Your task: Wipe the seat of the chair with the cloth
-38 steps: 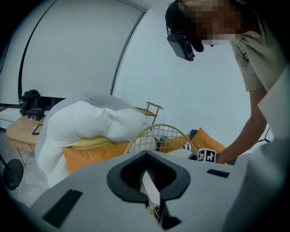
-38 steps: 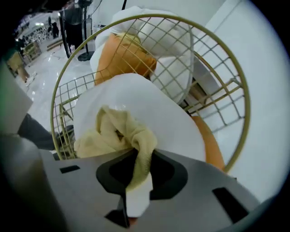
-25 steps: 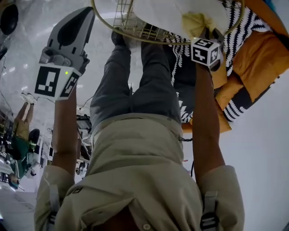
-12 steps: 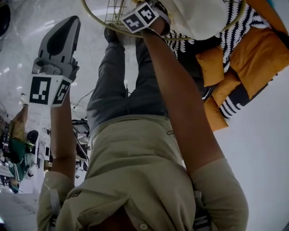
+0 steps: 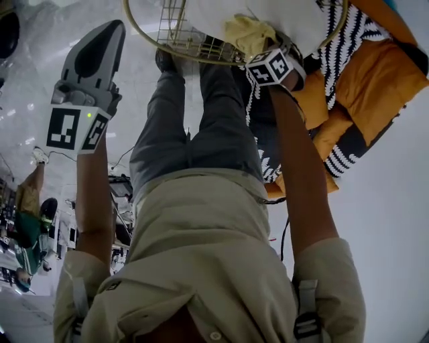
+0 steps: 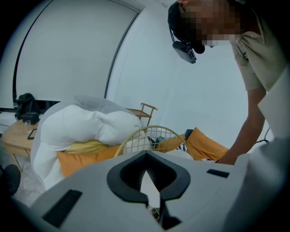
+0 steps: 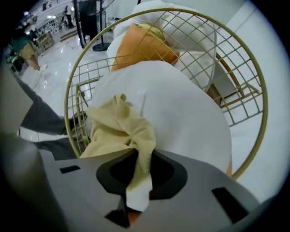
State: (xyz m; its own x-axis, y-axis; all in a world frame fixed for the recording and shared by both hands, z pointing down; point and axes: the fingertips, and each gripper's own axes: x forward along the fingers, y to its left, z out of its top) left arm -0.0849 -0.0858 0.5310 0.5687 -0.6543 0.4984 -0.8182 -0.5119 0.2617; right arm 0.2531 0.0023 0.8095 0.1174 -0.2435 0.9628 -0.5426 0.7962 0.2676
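The gold wire chair (image 5: 175, 41) stands just ahead of the person's legs, with a white round seat (image 5: 288, 17). My right gripper (image 5: 253, 48) is shut on a pale yellow cloth (image 5: 247, 31), which is bunched and lies on the seat's near left part. In the right gripper view the cloth (image 7: 120, 127) hangs out of the right gripper (image 7: 136, 181) onto the seat (image 7: 186, 108), ringed by the wire back (image 7: 253, 90). My left gripper (image 5: 100, 40) is held off to the left over the floor, shut and holding nothing. The left gripper (image 6: 152, 199) faces the chair (image 6: 149, 136) from the side.
Orange cushions and a black-and-white patterned fabric (image 5: 375, 74) lie right of the chair. A heap of white bedding (image 6: 86, 127) and a round wooden table (image 6: 18, 136) sit beyond it. The person's legs (image 5: 194, 127) stand close to the chair's front. Another person (image 5: 30, 194) stands far left.
The right gripper swept left across the seat with the cloth, then came back right toward the middle. The left gripper stayed in about the same place.
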